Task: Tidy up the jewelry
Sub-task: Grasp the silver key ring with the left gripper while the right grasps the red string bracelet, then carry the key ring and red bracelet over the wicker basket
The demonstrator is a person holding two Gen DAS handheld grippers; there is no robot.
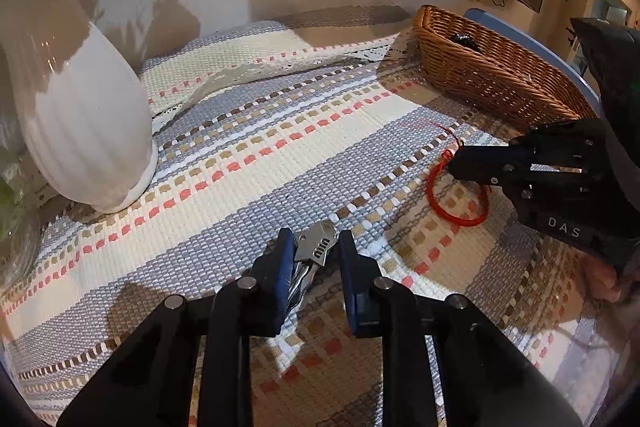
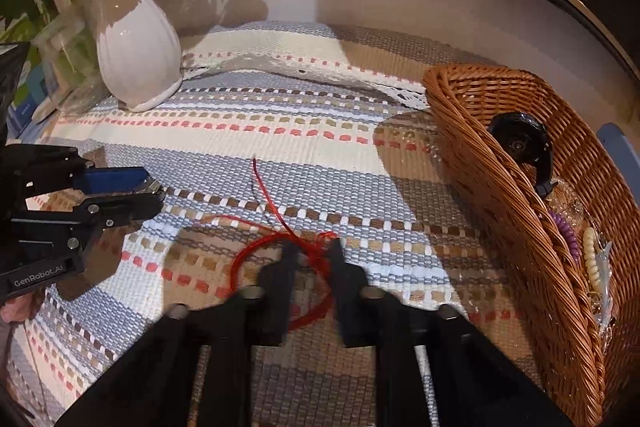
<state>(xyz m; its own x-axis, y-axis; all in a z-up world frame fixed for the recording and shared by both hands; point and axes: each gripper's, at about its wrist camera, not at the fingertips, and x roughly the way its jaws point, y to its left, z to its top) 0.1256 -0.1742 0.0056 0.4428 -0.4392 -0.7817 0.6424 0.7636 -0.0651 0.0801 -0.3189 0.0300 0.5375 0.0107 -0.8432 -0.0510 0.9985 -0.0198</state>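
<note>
My left gripper points down at the striped woven mat, its blue pads shut on a silver metal clasp piece that lies on the cloth. From the right wrist view the same gripper is at the left with the silver piece at its tips. A red cord bracelet lies looped on the mat to the right. My right gripper is shut on the cord near its knot. In its own view the right gripper is blurred, with the red cord bracelet running between its fingers.
A wicker basket stands at the right and holds a black watch, a purple coil band and a cream bead bracelet. The same basket is far right. A white ribbed vase stands at the back left.
</note>
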